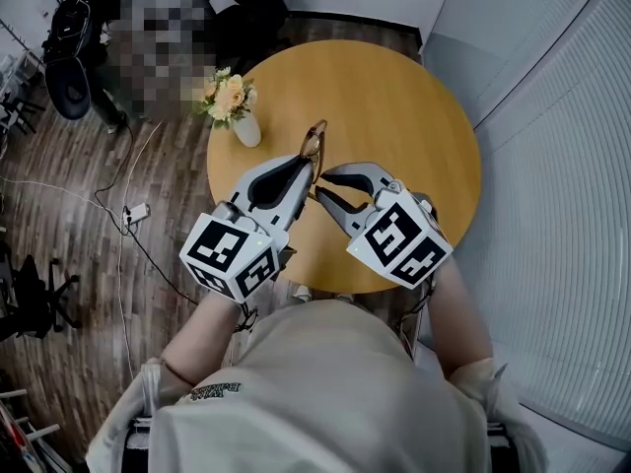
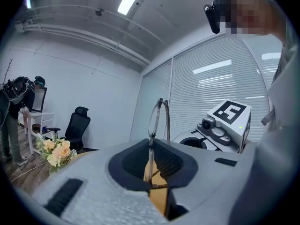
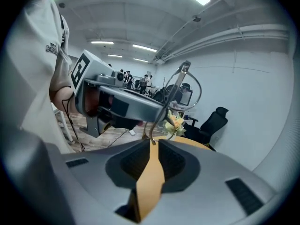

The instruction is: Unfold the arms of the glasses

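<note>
The glasses [image 1: 314, 146] are up in the air over the middle of the round wooden table [image 1: 414, 116], held between two grippers. The left gripper [image 1: 308, 168] has its fingers shut tight on the front of the glasses, so one lens sticks up past its tips. The right gripper [image 1: 321, 182] comes in from the other side. Its fingers are almost together, and they pinch the end of one arm of the glasses. That arm runs in a straight line from its hinge down to those finger tips. The two grippers are very close, with their tips nearly meeting.

A white vase [image 1: 246, 129] with yellow and white flowers stands at the table's far left edge, off to the side of the glasses and not touching them. On the wooden floor to the left lie thin cables and a plug box [image 1: 136, 212]. A black office chair [image 2: 77, 125] stands by the white wall. Window blinds [image 1: 562, 215] run along the right side of the room.
</note>
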The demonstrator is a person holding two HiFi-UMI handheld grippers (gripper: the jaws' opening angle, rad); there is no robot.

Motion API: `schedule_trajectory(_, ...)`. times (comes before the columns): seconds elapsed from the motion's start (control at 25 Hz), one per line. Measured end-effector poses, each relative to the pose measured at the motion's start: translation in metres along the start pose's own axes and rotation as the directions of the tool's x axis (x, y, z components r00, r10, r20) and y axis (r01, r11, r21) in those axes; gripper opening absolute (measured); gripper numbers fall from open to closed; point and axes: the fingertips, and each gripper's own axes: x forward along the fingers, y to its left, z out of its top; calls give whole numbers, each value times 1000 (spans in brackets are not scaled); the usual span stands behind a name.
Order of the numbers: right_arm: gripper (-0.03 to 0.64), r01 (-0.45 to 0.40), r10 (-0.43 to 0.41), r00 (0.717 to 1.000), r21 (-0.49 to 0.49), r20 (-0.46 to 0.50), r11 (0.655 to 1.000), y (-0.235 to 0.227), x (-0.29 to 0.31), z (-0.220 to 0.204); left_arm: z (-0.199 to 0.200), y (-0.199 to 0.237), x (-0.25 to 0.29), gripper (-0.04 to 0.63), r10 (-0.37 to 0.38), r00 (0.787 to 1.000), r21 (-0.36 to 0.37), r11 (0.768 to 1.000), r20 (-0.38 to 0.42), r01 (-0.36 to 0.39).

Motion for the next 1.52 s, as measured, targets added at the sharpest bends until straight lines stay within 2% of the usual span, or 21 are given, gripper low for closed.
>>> schedule_trajectory(0.36, 39, -4, 3, 999, -26, -46, 1000, 2, 12, -7, -10, -8, 5, 43, -21, 999, 6, 1000, -24, 21)
schedule_trajectory(0.76, 38, -4, 1, 997, -37, -72, 999, 4, 11, -19, -20, 4, 6, 43, 7, 999, 13, 1000, -52, -6)
schedule_trajectory(1.16, 38, 74, -76, 995, -28, -72, 997, -15, -20, -29, -24, 29, -1, 44, 78, 995, 45, 996, -68, -75)
schedule_trajectory(1.36, 38, 115, -115, 992, -2, -58, 993, -27, -38, -32, -20, 30, -2, 44, 94, 992, 128, 988, -81, -83)
schedule_trajectory(1.52, 38, 156, -156, 986, 2, -51, 988, -39, -53, -29, -19, 31, -1, 44, 105, 990, 143, 985, -95, -91)
